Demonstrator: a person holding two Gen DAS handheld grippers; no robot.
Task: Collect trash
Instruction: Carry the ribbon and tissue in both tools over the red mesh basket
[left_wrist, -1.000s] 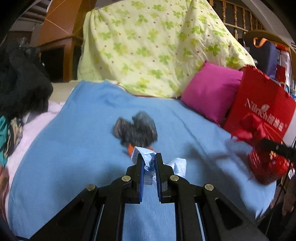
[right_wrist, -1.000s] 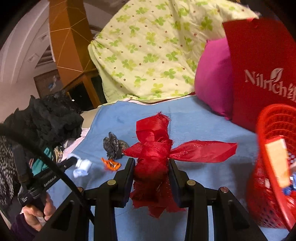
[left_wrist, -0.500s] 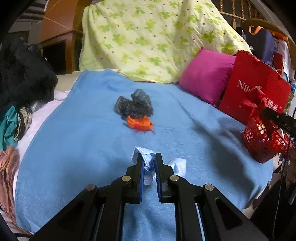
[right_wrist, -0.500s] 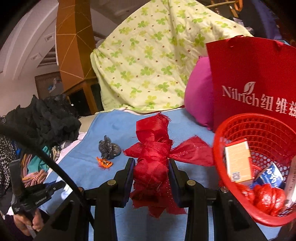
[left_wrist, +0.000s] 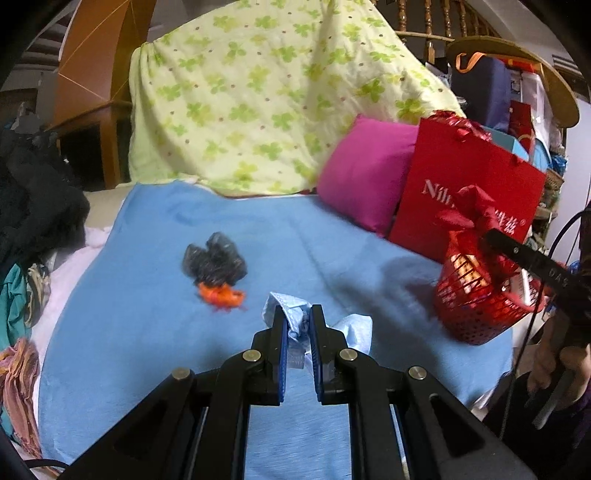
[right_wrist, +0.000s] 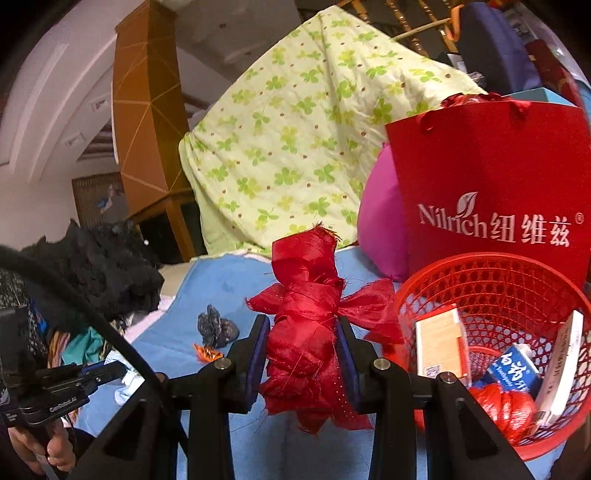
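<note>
Hard to read: lower part of the red ribbon bundle (right_wrist: 306, 332) hidden between the fingers of the right gripper (right_wrist: 301, 354), clamped tight on it, loose ends fanning toward the rim of the red basket (right_wrist: 491, 260) just to its right. From the left wrist view, same bundle partly masked by the black gripper body, hanging over the basket (left_wrist: 476, 314); blurred there. Left gripper (left_wrist: 298, 328) pinched on a crumpled pale blue tissue (left_wrist: 291, 314), one corner sticking out to the right, the rest buried between the blue pads; held above the blue blanket (left_wrist: 166, 332). Inside the basket: an orange-and-white carton (right_wrist: 439, 343), a blue-and-white carton (right_wrist: 515, 369), a white box (right_wrist: 561, 369) cut short by the rim, a ball of red netting (right_wrist: 502, 406). Left lying on the blanket, well apart from both grippers: a crumpled black plastic bag (left_wrist: 214, 264) with an orange wrapper (left_wrist: 221, 295) touching its near edge. Behind the basket, a red paper bag (right_wrist: 491, 184) standing upright, leaning on a magenta cushion (left_wrist: 365, 173); beyond, a green clover-print quilt (left_wrist: 266, 99). Dark clothing pile (right_wrist: 96, 266) at the blanket's left edge, partly screened by a black cable (right_wrist: 110, 332).
</note>
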